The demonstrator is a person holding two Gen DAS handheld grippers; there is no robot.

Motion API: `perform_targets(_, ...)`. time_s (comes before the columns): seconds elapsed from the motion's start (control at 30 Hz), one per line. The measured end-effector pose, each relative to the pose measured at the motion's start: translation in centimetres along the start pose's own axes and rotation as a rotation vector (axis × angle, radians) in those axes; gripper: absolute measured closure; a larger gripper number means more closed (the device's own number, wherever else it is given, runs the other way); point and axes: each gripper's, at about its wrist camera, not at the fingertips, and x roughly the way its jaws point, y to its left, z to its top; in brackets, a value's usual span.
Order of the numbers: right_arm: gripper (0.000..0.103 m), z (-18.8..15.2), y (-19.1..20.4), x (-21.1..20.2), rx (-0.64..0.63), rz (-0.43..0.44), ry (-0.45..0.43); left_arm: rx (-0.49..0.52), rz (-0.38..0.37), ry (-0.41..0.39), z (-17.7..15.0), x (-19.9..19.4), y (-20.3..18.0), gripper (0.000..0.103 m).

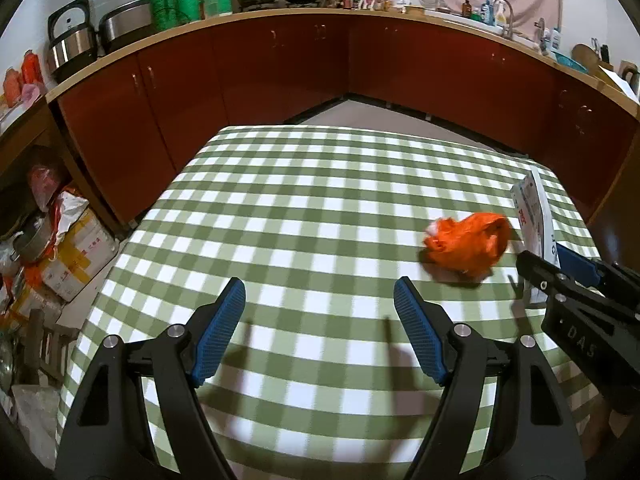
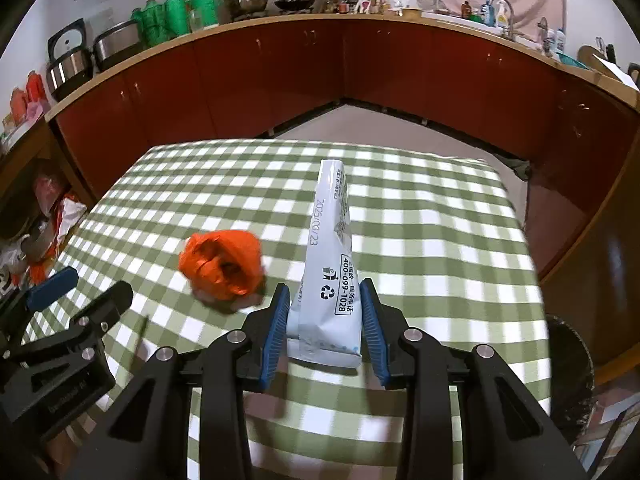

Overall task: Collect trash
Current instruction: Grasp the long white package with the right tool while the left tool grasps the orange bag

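1. My right gripper (image 2: 325,322) has its jaws pinching the flattened white pouch (image 2: 330,264) by its lower end, lifted above the table (image 2: 440,240), I judge, so it can be carried off as trash.
2. My left gripper (image 1: 320,332) hangs with jaws spread and empty over the table.
3. The crumpled orange bag (image 1: 468,246) lies on the table between them, probably my next pick.

Crinkly glossy orange plastic bag (image 2: 221,266), smooth printed pouch (image 2: 330,264), checked cloth tablecloth (image 2: 440,248).
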Motion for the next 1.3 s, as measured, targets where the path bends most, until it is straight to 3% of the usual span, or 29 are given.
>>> perform_targets(0.47,0.066,0.2,-5.2,-1.1,0.061,-0.054,-0.036,0.062,-0.079,-0.034,1.2,-0.9,-4.9,0.028)
perform_targets(0.57,0.066,0.2,-5.6,-1.1,0.068,-0.052,-0.039,0.073,-0.091,-0.044,1.4,-1.1,-5.8,0.022)
perform_targets(0.7,0.066,0.1,-5.9,-1.1,0.076,-0.048,-0.043,0.086,-0.103,-0.052,1.8,-0.8,-6.9,0.022)
perform_targets(1.0,0.066,-0.2,-6.3,-0.8,0.082,-0.039,-0.039,0.117,-0.079,0.002,2.5,2.5,-8.6,0.018)
perform_targets(1.13,0.066,-0.3,-6.3,-0.8,0.082,-0.032,-0.038,0.096,-0.091,0.03,2.6,3.3,-8.6,0.029)
perform_targets(1.2,0.066,-0.3,-6.4,-0.8,0.083,-0.032,-0.037,0.097,-0.1,0.042,2.4,3.5,-8.6,0.044)
perform_targets(1.3,0.066,-0.3,-6.5,-0.7,0.087,-0.03,-0.036,0.098,-0.107,0.044,2.4,3.6,-8.7,0.045)
